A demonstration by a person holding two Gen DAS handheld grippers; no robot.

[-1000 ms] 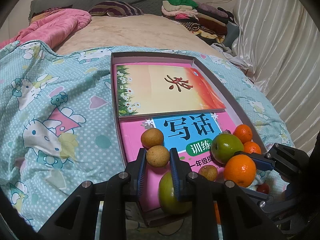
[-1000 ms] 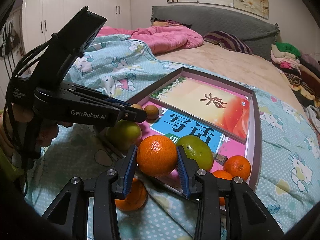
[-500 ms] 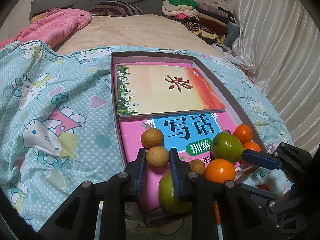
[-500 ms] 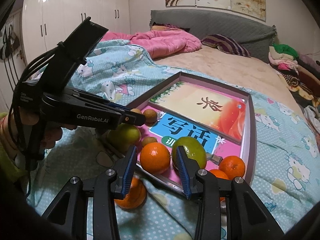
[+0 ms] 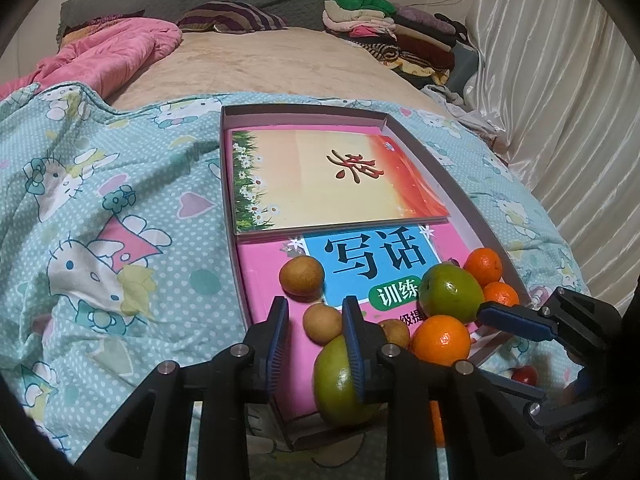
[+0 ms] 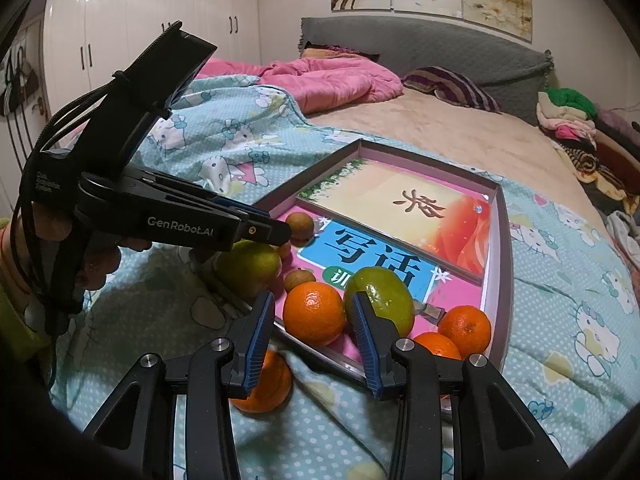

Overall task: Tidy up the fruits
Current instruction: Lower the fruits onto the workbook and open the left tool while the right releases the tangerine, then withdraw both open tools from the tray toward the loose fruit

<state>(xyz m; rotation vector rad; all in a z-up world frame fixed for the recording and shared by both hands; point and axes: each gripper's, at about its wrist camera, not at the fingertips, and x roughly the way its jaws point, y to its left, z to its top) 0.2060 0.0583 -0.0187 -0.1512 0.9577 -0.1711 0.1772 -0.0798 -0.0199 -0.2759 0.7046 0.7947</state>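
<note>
- Reading what print I can: my left tongs (image 6: 276,234) carry "GenRobot.AI" in pale letters on their black side, and the pink book (image 5: 276,320) in the box (image 5: 460,192) shows the big characters "写话" on a blue panel with "训练" on a green oval below; the yellow-and-orange book (image 5: 320,176) lying over it bears one brush-written red character.
- My left tongs (image 5: 314,314) are opening, with a small tan fruit (image 5: 322,322) sitting on the pink book between the pads and a gap on its left side, so nothing is gripped.
- A second, larger tan fruit (image 5: 301,275) lies just beyond those tips, and a green fruit (image 5: 340,380) sits under the right-hand pad at the box's near edge.
- My right tongs (image 6: 314,314) stand apart around an orange (image 6: 314,312) that rests in the box; neither pad presses on it.
- Just right of that orange a green fruit (image 6: 382,300) sits partly behind my right pad, with two smaller oranges (image 6: 464,330) further right in the box corner.
- Another orange (image 6: 268,384) lies outside the box on the bedding, below my left pad.
- Everything rests on a bed with a teal cartoon-cat quilt (image 5: 100,220), a pink duvet (image 6: 328,80), a grey headboard (image 6: 420,48), white wardrobes (image 6: 120,32) and folded clothes (image 5: 380,28) beyond.
</note>
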